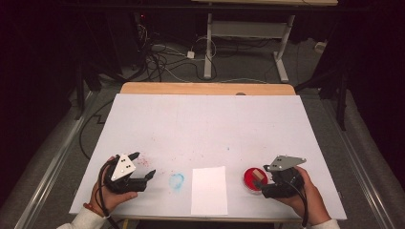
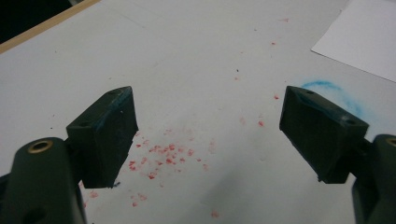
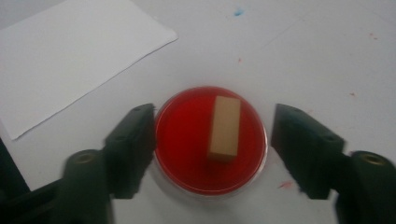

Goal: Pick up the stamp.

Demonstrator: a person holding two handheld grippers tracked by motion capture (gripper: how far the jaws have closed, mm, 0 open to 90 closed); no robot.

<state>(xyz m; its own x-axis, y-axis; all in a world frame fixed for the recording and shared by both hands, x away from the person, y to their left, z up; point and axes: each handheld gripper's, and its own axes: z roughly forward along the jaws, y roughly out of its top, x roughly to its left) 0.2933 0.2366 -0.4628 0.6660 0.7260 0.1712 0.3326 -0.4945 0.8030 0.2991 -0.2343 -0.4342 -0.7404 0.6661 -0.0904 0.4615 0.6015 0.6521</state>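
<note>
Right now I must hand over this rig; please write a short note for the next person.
Left claw: open, holds nothing, over red specks on the white table.
Right claw: open, its jaws either side of the red dish; whether they touch its rim is unclear.
A small wooden block lies in the dish. A white paper sheet lies between the hands, beside a blue smudge.
Done: nothing gripped yet.
Left: probably grip the dish or the block.

In the high view the right gripper (image 1: 268, 182) covers the dish's (image 1: 249, 182) near right edge. In the right gripper view the paper (image 3: 74, 56) runs off the top and left edges, left of the dish, and one finger (image 3: 133, 147) is blurred.
</note>
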